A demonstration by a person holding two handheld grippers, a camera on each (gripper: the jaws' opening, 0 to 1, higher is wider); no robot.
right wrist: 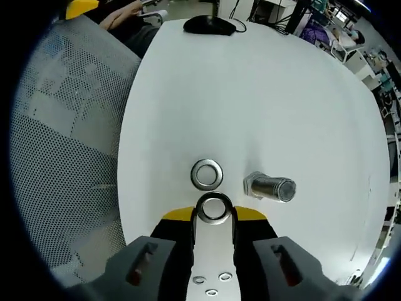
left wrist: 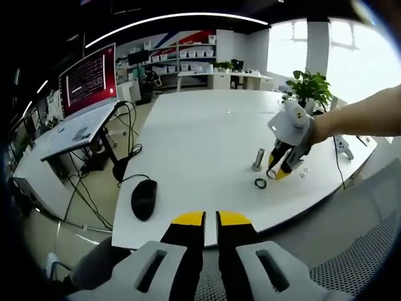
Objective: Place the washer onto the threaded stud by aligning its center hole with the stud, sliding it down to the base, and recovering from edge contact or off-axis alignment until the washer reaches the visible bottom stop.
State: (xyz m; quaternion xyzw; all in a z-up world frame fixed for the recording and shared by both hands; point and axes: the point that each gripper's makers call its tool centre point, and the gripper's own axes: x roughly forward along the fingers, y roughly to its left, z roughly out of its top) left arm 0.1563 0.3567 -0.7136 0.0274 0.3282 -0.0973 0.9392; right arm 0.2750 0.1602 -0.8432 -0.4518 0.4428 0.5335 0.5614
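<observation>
While your right gripper (right wrist: 213,219) is pinching a washer (right wrist: 213,208) at lower centre, just left of the stud (right wrist: 270,187), you are still facing the whole threading, your left gripper (left wrist: 210,219) idling nearly closed and empty.

an open-plan office or lab: a large white table (left wrist: 207,150) with a computer mouse (left wrist: 143,199), a big monitor (left wrist: 88,79) showing text on a side desk (left wrist: 75,135), trailing cables (left wrist: 125,157), shelves of storage boxes (left wrist: 188,53), a potted plant (left wrist: 310,84), a mesh chair (right wrist: 69,125).
</observation>
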